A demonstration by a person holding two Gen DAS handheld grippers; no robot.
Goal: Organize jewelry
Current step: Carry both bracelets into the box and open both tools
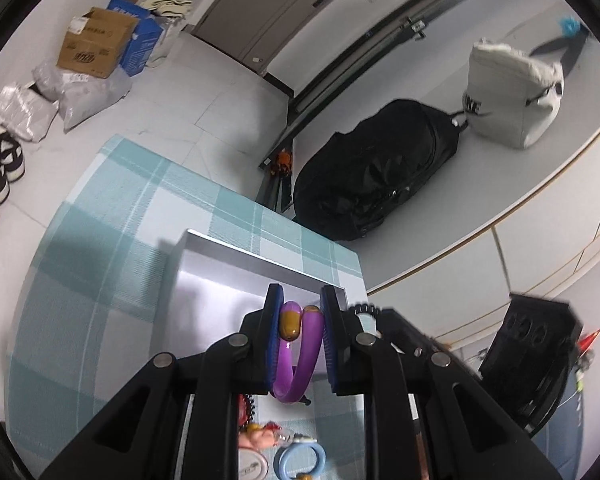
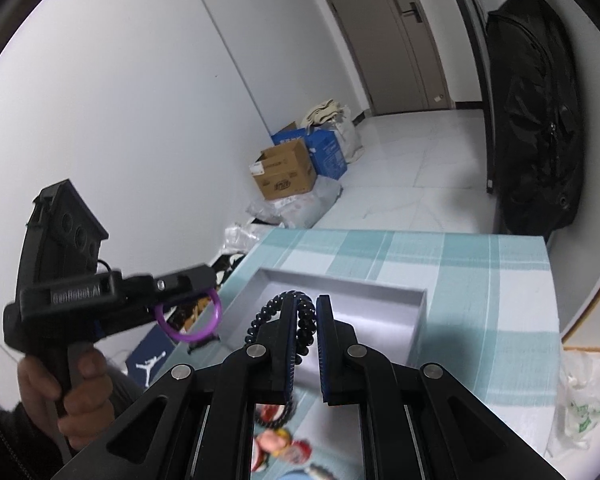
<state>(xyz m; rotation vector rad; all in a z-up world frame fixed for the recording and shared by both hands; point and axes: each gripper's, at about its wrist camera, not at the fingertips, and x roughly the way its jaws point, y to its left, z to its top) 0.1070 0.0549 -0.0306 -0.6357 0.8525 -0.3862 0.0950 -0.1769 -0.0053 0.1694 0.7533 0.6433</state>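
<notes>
White walls, pale tiled floor, grey door, cardboard boxes, black bag, teal checked tablecloth

Below the grey tray, small jewelry pieces on the worktop sit half hidden behind the left gripper; a blue ring is cut by the picture's bottom edge. In the right wrist view, blurred red and yellow trinkets below the tray cannot be identified, and the black coiled band is partly covered by the jaws.
</notes>
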